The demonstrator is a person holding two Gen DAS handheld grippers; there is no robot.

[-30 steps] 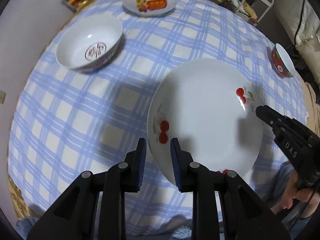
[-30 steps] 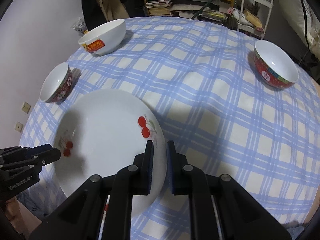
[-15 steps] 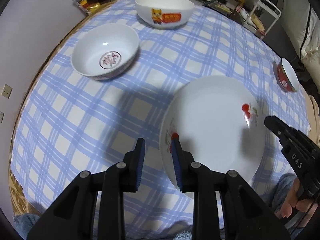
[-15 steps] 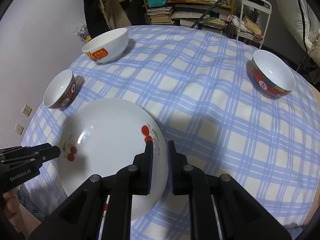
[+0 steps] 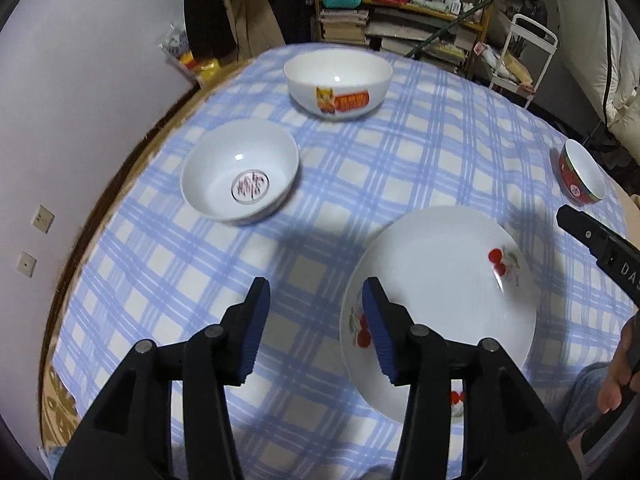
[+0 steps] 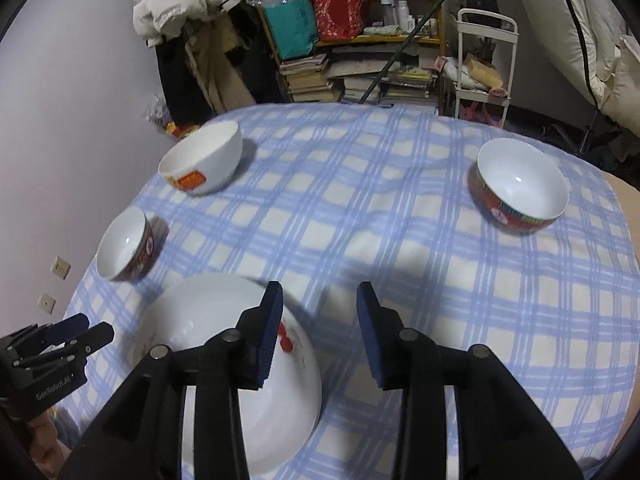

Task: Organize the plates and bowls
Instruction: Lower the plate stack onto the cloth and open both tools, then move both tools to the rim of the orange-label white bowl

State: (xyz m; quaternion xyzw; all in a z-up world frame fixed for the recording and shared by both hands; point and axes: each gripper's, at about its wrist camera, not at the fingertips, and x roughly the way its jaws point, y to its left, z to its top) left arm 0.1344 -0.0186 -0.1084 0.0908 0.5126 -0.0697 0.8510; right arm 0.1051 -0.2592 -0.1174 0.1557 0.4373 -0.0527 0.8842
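A white plate with cherry prints (image 5: 440, 304) (image 6: 200, 320) lies flat on the blue checked tablecloth (image 5: 360, 168). My left gripper (image 5: 315, 292) hovers above the plate's left rim. Its jaws are opening and only cloth shows between them. My right gripper (image 6: 319, 292) hangs over the plate's right rim, jaws also opening, with nothing between them. Spread around the table are a white bowl with a red seal inside (image 5: 240, 176), a white bowl with a cartoon sticker (image 5: 338, 84) (image 6: 202, 164) and a red-sided bowl (image 5: 582, 178) (image 6: 522, 186).
Each gripper shows in the other's view: the right gripper (image 5: 600, 244) and the left gripper (image 6: 60, 340). A grey wall (image 5: 80, 80) runs close along the table's left edge. Cluttered shelves with books (image 6: 360, 60) and a white cart (image 6: 484, 60) stand beyond the far edge.
Both grippers let go of the plate's rim, opened and rose. The plate now rests on the cloth, and more of the room beyond the table is in view.
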